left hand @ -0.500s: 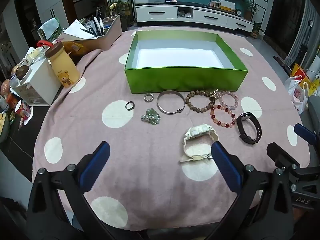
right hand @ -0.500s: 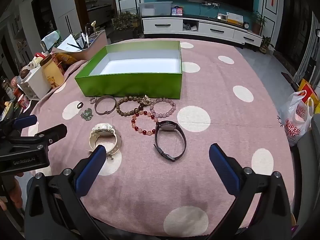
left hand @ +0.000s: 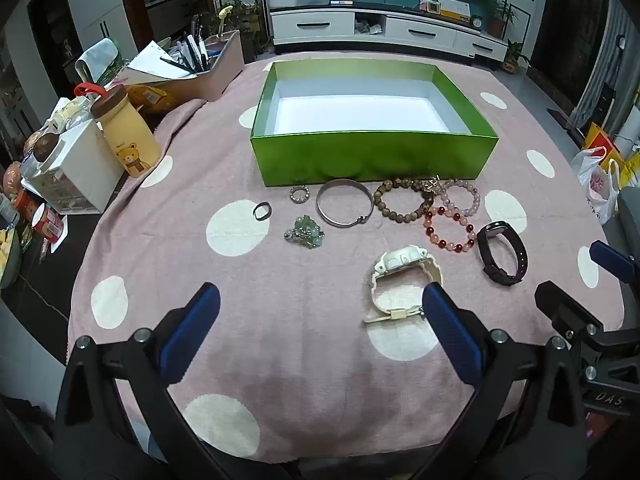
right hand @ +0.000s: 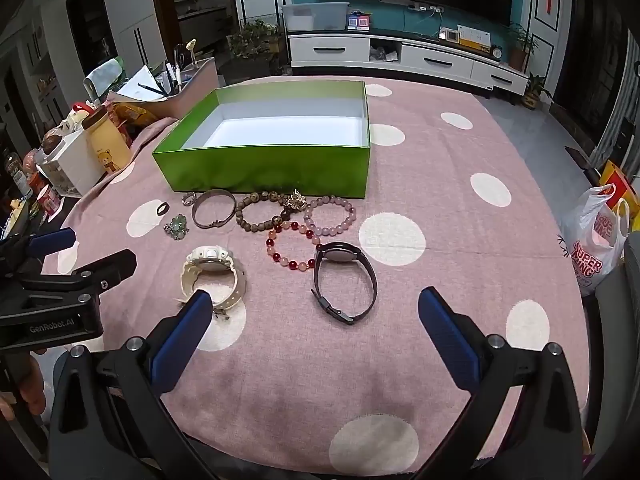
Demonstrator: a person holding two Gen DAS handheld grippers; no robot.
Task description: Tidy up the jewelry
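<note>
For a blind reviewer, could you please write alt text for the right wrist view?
An empty green box sits on a pink dotted tablecloth, with bracelets, rings, a white watch and a black watch laid in front. The open right gripper hovers nearby.

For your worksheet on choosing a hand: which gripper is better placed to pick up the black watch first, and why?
Probably the right gripper: the black watch lies ahead between its open fingers, while it sits far to the side of the left gripper, beyond the white watch.
</note>
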